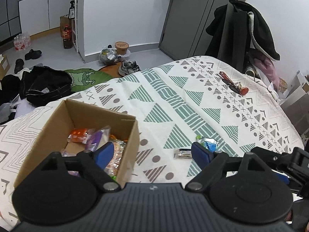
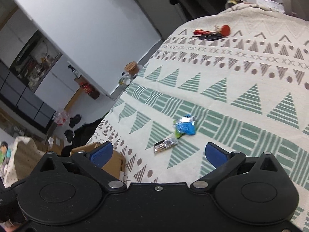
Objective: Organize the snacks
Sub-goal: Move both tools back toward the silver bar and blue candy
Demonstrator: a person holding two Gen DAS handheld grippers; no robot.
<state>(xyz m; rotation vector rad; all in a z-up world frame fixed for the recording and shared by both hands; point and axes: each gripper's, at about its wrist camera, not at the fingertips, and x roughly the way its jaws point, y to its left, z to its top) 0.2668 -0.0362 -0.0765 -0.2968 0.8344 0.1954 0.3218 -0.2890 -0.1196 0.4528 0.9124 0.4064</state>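
**Two snacks left on the bed, both grippers spread and empty**

At the left in the left wrist view stands an open cardboard box (image 1: 58, 127) on the patterned bedspread (image 1: 173, 100). It holds several wrapped snacks, among them an orange packet (image 1: 78, 135) and a purple packet (image 1: 94, 140). The left gripper (image 1: 152, 153) hovers with its fingers spread wide and nothing between them; its left blue pad (image 1: 104, 153) hangs over the box's near right corner, while its right blue pad (image 1: 200, 154) sits over the bedspread.

Just ahead of that right pad lie the two loose snacks: a small clear-wrapped dark bar (image 1: 183, 152), just beside the pad's tip, and a blue-and-green packet (image 1: 207, 143) just behind the pad. The two lie close together; whether they touch cannot be told.

In the right wrist view the right gripper (image 2: 160, 151) is also spread wide and holds nothing. The box (image 2: 108, 158) shows only as a corner behind its left pad (image 2: 101, 152). The clear-wrapped bar (image 2: 165, 145) lies between the two pads and slightly ahead of them, and the blue-and-green packet (image 2: 185, 127) lies farther ahead, just beyond the bar. Farther right and far across the bedspread lies a bunch of keys with a red tag (image 2: 212, 33), well apart from the snacks.
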